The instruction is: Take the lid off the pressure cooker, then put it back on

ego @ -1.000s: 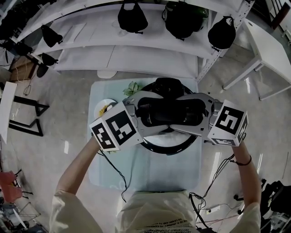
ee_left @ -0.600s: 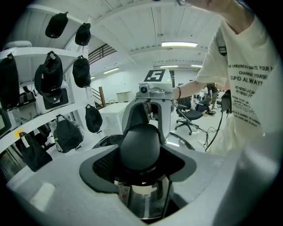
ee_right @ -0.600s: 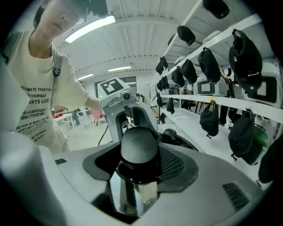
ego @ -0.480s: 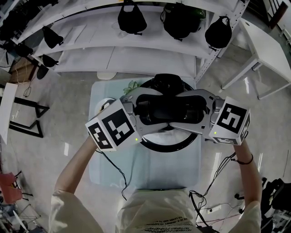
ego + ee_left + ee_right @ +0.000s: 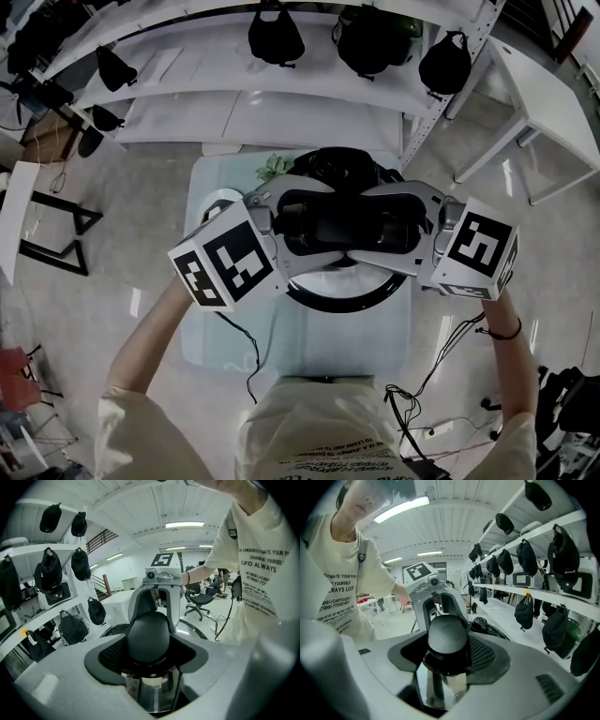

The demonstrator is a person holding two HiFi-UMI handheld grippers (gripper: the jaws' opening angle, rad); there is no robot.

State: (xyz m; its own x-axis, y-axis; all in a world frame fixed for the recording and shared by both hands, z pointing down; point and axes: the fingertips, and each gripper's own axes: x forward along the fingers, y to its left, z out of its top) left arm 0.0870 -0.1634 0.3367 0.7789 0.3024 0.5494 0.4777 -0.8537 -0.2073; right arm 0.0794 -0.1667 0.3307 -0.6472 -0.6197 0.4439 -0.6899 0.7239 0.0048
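round dark-rimmed pressure cooker (image 5: 349, 300) mid-frame, black handle (image 5: 347, 223) on top, left claw (image 5: 149, 637) and right claw (image 5: 447, 641) clamped on its ends

The pale surface (image 5: 319, 352) holds the big pressure cooker (image 5: 342, 305), with a plate (image 5: 214, 201) and green leaves (image 5: 272, 170) beside it.

Pressure cooker (image 5: 337, 300) at the middle of the desk (image 5: 309, 347), a tool on each side.
The left tool (image 5: 314, 230) grips the left handle (image 5: 149, 637) and the right tool (image 5: 380, 230) the right handle (image 5: 447, 639), facing each other across the cooker. A plate (image 5: 217, 204) lies at the desk's far left, leaves (image 5: 274, 169) at its far edge. Behind the desk stands a shelf (image 5: 272, 112) with bags (image 5: 275, 37); a table (image 5: 553, 103) stands far right.
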